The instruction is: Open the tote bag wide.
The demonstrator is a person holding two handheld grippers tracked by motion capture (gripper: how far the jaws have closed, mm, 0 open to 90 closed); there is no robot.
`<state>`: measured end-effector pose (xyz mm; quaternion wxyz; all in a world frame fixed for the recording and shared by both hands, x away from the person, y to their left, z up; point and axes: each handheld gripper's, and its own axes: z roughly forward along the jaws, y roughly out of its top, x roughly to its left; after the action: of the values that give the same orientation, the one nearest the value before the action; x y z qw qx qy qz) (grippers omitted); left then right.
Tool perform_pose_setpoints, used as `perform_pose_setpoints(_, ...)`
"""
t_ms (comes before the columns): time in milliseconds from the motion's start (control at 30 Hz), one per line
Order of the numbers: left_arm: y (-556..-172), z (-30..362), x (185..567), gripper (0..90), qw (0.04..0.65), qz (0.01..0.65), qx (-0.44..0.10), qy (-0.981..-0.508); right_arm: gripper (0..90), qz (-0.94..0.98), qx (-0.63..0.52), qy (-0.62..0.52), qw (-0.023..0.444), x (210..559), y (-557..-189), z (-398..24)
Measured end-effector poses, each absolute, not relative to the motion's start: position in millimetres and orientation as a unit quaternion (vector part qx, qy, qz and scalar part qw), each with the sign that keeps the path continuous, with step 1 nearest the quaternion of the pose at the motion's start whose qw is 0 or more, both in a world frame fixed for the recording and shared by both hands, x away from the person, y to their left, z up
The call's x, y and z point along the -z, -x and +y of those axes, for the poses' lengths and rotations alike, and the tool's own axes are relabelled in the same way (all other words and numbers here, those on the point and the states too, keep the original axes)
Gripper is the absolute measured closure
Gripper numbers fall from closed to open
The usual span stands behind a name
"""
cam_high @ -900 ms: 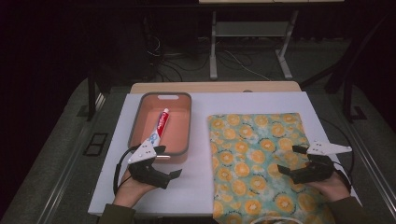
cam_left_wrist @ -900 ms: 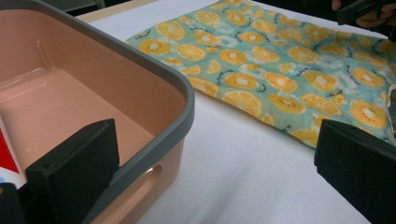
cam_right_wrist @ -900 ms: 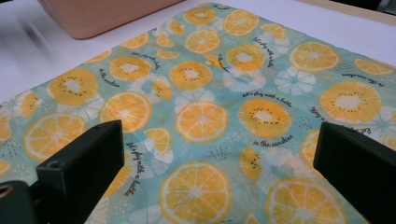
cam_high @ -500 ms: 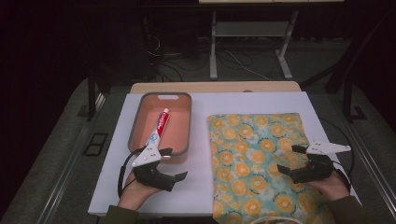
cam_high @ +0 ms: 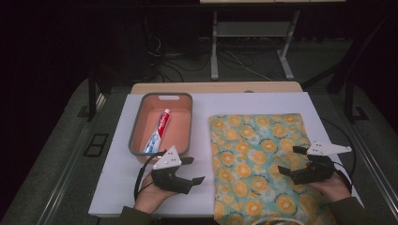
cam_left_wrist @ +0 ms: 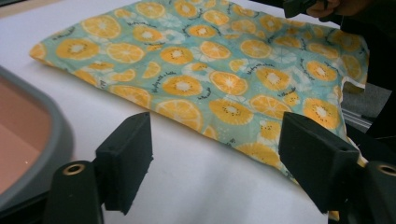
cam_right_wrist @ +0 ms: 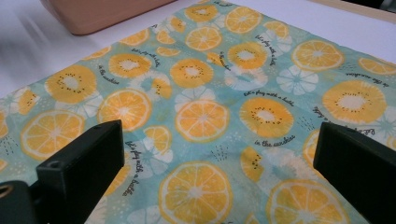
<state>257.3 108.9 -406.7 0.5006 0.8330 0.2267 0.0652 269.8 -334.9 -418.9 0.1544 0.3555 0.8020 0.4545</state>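
A cloth (cam_high: 256, 154) printed with orange slices on teal lies flat on the right half of the white board (cam_high: 112, 183). My left gripper (cam_high: 195, 169) is open just left of the cloth's left edge and points toward it. In the left gripper view the pads (cam_left_wrist: 126, 144) stand wide apart over bare board, with the cloth (cam_left_wrist: 224, 70) ahead. My right gripper (cam_high: 288, 160) is open above the cloth's right part, pointing left. In the right gripper view the cloth (cam_right_wrist: 210, 93) lies under the gap between the jaws, untouched.
A pink tray with a grey rim (cam_high: 136, 126) sits at the back left and holds a toothpaste tube (cam_high: 159, 131). Its rim (cam_left_wrist: 51, 140) is close to my left gripper. Dark floor, cables and table legs lie beyond the board.
My left gripper has slid to the right, from in front of the tray toward the cloth's left edge. The right gripper has barely moved.
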Motion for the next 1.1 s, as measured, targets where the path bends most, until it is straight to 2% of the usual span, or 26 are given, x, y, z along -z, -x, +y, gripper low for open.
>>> perform_pose_setpoints(33,-258.2,106.0,408.1,28.1,0.501,0.228,-0.062,-0.832,1.8,0.803,-0.453,-0.355,0.154,419.2,-269.7,-334.4)
perform_pose_setpoints(267,-266.9,87.0,420.5,28.3,0.486,0.235,-0.05,-0.84,1.8,0.805,-0.45,-0.354,0.154,419.9,-270.0,-333.6)
perform_pose_setpoints(633,-270.3,51.6,439.8,20.9,0.454,0.239,-0.037,-0.858,1.8,0.808,-0.446,-0.353,0.156,420.4,-269.8,-333.0)
perform_pose_setpoints(800,-270.9,38.9,447.8,22.6,0.437,0.234,-0.034,-0.868,1.8,0.808,-0.445,-0.352,0.156,420.5,-269.9,-332.9)
perform_pose_setpoints(900,-269.6,32.6,452.7,28.8,0.419,0.221,-0.037,-0.88,1.8,0.808,-0.445,-0.352,0.157,420.2,-269.6,-333.2)
perform_pose_setpoints(933,-269.2,31.1,454.0,36.0,0.413,0.215,-0.04,-0.884,1.8,0.808,-0.446,-0.352,0.157,420.1,-269.7,-333.5)
perform_pose_setpoints(1000,-267.5,29.0,455.2,44.9,0.41,0.209,-0.052,-0.886,1.8,0.808,-0.446,-0.353,0.157,420.1,-269.7,-333.6)
perform_pose_setpoints(1033,-267.0,28.4,455.0,44.9,0.409,0.204,-0.056,-0.888,1.8,0.808,-0.446,-0.353,0.157,420.1,-269.7,-333.6)
perform_pose_setpoints(1100,-265.7,27.2,455.2,56.1,0.407,0.198,-0.068,-0.889,1.8,0.808,-0.446,-0.352,0.157,420.1,-269.6,-333.4)
